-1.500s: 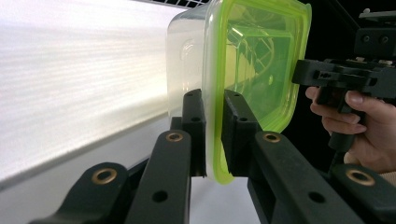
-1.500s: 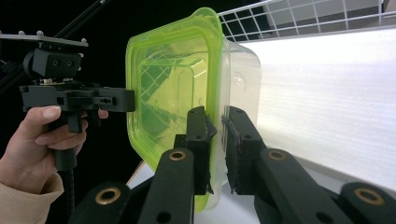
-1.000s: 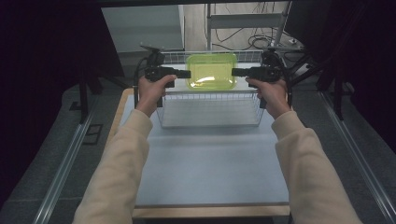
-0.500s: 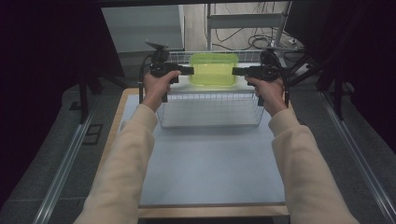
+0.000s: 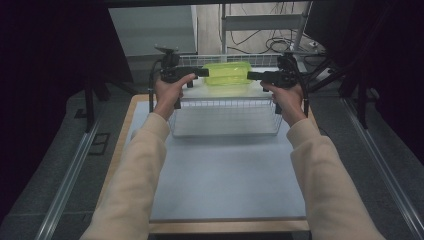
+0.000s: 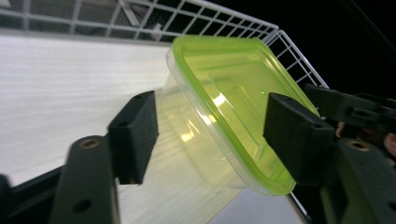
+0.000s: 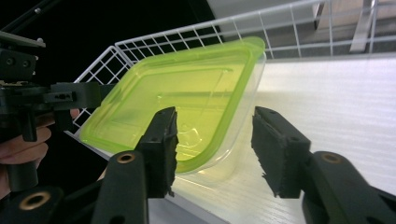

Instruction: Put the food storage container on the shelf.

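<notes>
Container (image 5: 227, 73) with green lid has moved farther back over the wire basket (image 5: 225, 117); I see left gripper (image 6: 210, 135) and right gripper (image 7: 212, 147) wide, straddling its ends, likely releasing.

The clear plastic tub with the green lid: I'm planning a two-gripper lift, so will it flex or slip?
The clear plastic tub with the green lid looks empty, so probably light. Its thin, glossy walls may flex and slip. Both the left gripper and the right gripper stand open around its rim.

The high view was dim, black toward 9 and 3 o'clock. In the gripper views, glare lay on the green lid (image 6: 233, 88), and the near jaws were blurred.
</notes>
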Motion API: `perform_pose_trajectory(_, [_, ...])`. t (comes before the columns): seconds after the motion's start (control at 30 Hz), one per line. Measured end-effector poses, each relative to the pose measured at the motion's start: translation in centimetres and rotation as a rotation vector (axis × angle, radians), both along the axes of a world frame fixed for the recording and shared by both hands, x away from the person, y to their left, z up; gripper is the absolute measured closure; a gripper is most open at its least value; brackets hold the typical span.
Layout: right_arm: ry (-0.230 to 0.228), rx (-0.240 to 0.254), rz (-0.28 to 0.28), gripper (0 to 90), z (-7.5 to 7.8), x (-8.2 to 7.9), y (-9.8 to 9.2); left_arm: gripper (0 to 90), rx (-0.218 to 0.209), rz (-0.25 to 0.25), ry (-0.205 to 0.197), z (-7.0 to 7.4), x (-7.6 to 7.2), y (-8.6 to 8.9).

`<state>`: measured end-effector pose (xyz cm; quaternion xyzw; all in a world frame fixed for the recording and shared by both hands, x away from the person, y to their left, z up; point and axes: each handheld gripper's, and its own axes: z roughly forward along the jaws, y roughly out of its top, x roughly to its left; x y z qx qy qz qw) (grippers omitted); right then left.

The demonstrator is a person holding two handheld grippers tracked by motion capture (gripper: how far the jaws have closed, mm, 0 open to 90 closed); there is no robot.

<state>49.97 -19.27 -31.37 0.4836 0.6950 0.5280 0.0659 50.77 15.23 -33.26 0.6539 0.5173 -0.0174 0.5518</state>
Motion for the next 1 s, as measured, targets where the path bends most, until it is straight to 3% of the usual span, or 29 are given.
perform_pose_trajectory(0.03, [-0.023,-0.002,0.002,46.9,0.3,-0.5,-0.1,28.8,-0.011,-0.002,-0.013,0.3,-0.4,0.4])
perform_pose_trajectory(0.13, [-0.036,-0.001,0.013,44.3,0.5,-0.9,-0.2,26.1,-0.021,-0.007,-0.026,0.7,-1.2,0.8])
perform_pose_trajectory(0.27, [-0.086,-0.008,0.052,36.3,0.8,-2.7,-0.8,24.8,-0.025,-0.031,-0.058,1.3,-3.4,1.4])
perform_pose_trajectory(0.3, [-0.093,-0.014,0.064,35.0,0.7,-3.1,-0.9,24.8,-0.013,-0.041,-0.083,1.4,-4.9,1.7])
perform_pose_trajectory(0.37, [-0.104,-0.014,0.072,34.2,0.7,-3.5,-1.1,24.7,-0.004,-0.044,-0.095,1.5,-5.7,1.8])
perform_pose_trajectory(0.4, [-0.13,-0.029,0.094,32.9,0.5,-4.5,-1.4,24.3,0.014,-0.065,-0.116,1.4,-7.3,2.0])
perform_pose_trajectory(0.43, [-0.13,-0.029,0.094,32.9,0.5,-4.5,-1.4,24.1,0.014,-0.065,-0.116,1.4,-7.3,2.0])
perform_pose_trajectory(0.47, [-0.159,-0.046,0.115,31.5,0.2,-5.5,-1.7,24.2,0.024,-0.06,-0.121,1.3,-8.1,2.0])
perform_pose_trajectory(0.5, [-0.165,-0.056,0.125,31.0,0.0,-6.1,-1.8,24.2,0.038,-0.077,-0.136,0.9,-9.6,2.2])
perform_pose_trajectory(0.63, [-0.194,-0.091,0.166,28.4,-1.2,-8.4,-2.3,24.0,0.037,-0.095,-0.156,0.2,-12.1,2.4])
perform_pose_trajectory(0.67, [-0.194,-0.091,0.166,28.4,-1.2,-8.4,-2.3,24.0,0.044,-0.104,-0.166,-0.1,-12.9,2.4])
perform_pose_trajectory(0.7, [-0.218,-0.124,0.195,27.6,-2.1,-10.0,-2.5,24.0,0.054,-0.106,-0.163,-0.6,-13.9,2.3])
perform_pose_trajectory(0.77, [-0.227,-0.133,0.205,27.1,-2.4,-10.5,-2.6,24.0,0.069,-0.127,-0.174,-1.3,-15.5,2.2])
perform_pose_trajectory(0.83, [-0.243,-0.143,0.245,26.3,-4.2,-12.9,-2.9,24.0,0.078,-0.148,-0.186,-2.5,-17.5,2.0])
perform_pose_trajectory(0.93, [-0.243,-0.147,0.276,25.9,-5.9,-14.7,-3.4,23.8,0.079,-0.157,-0.192,-3.5,-18.8,2.0])
perform_pose_trajectory(1.0, [-0.232,-0.135,0.287,25.6,-7.3,-15.8,-3.9,23.6,0.083,-0.169,-0.185,-5.2,-20.4,1.9])
